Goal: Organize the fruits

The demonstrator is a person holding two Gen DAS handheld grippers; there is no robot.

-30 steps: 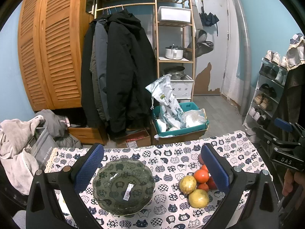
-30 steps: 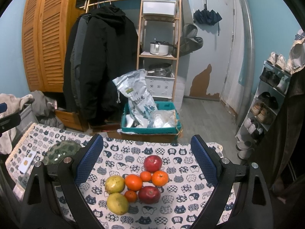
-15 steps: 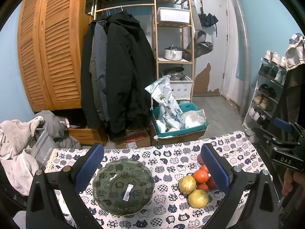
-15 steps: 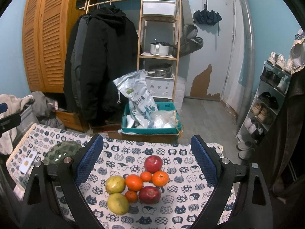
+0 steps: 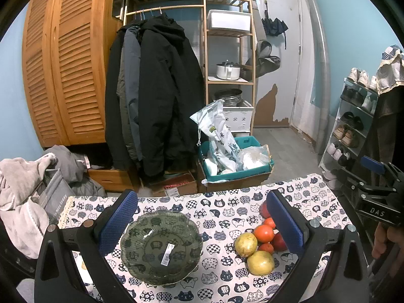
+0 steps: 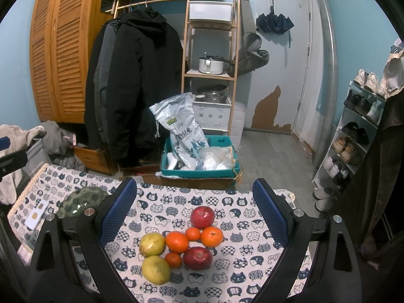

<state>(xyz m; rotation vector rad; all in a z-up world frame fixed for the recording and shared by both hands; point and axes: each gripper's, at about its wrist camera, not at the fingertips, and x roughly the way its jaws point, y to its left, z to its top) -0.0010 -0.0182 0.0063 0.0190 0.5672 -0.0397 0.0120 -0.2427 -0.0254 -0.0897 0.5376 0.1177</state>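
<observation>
— Left side of the table (image 5: pixel 298 197)?
— Left gripper (image 5: pixel 202 223), spread wide over a green glass bowl (image 5: pixel 161 247), holding nothing. Bowl bare inside save for a white sticker on the glass (barcode-like, too small to read).
— And to the right of the bowl?
— Fruit in a tight heap on the cat-print cloth, apart from the bowl: two yellow-green pears (image 6: pixel 152 244) nearest it, touching each other; then oranges (image 6: pixel 177 241) in the middle, large and small; then two red apples (image 6: pixel 202 217), one at the far edge of the heap, one at the near edge.
— Right gripper?
— Right gripper (image 6: pixel 194 216), hanging above the heap, fingers (image 6: pixel 270 213) far apart, empty. Whole pile framed between the blue pads.
— Anything further right?
— Past the table edge, a shoe rack (image 6: pixel 353 136) against the blue wall. Seen from the left camera, part of a hand (image 5: pixel 386 237) under the right gripper's black body.
</observation>
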